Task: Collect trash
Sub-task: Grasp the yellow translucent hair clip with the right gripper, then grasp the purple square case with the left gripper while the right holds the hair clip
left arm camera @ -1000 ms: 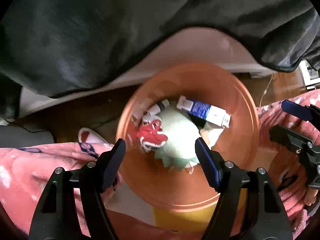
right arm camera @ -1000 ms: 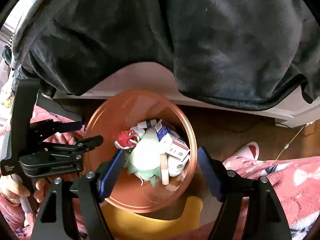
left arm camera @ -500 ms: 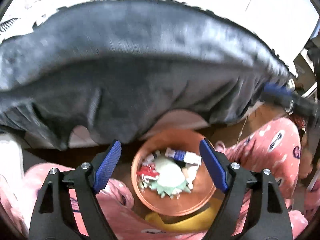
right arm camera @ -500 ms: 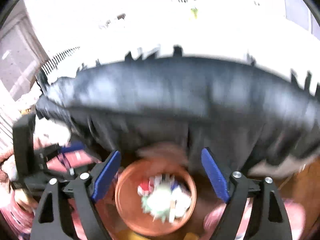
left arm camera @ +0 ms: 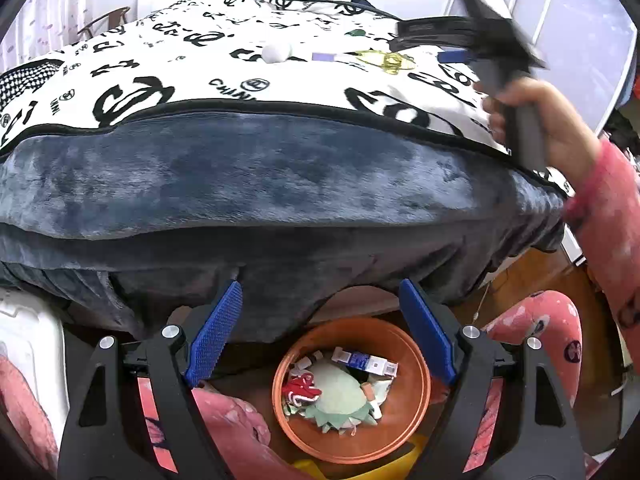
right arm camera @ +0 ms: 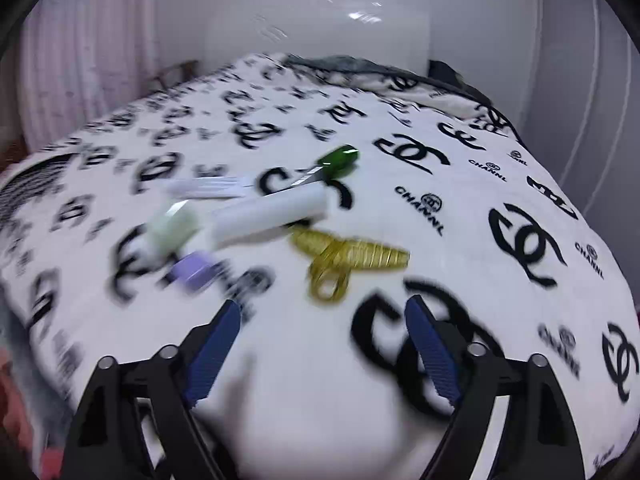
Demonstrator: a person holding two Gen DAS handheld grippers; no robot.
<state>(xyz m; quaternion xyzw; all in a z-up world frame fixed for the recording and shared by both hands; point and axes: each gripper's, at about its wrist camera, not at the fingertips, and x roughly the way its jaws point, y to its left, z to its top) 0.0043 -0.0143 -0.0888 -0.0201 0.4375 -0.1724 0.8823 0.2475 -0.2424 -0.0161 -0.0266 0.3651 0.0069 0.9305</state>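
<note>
My left gripper [left arm camera: 320, 332] is open and empty, held above an orange bin [left arm camera: 416, 424] on the floor that holds several pieces of trash. My right gripper [right arm camera: 322, 344] is open and empty over the bed. Ahead of it lie a yellow wrapper [right arm camera: 348, 260], a white tube [right arm camera: 268, 214], a pale green piece [right arm camera: 172, 228], a purple piece [right arm camera: 192, 270] and a green object [right arm camera: 338, 160]. The right gripper also shows in the left wrist view [left arm camera: 460, 46], above the bed's right side, near the yellow wrapper [left arm camera: 384, 60] and a white ball [left arm camera: 276, 53].
The bed has a white cover with black logos [right arm camera: 520, 240] and a dark grey blanket [left arm camera: 280, 184] hanging over its side above the bin. My legs in pink trousers [left arm camera: 536, 320] flank the bin. A white box [left arm camera: 28, 344] stands at the left.
Both grippers have risen from just above the bin. The right one has swung up over the bed top; the left one now sees the bed's side and top.
</note>
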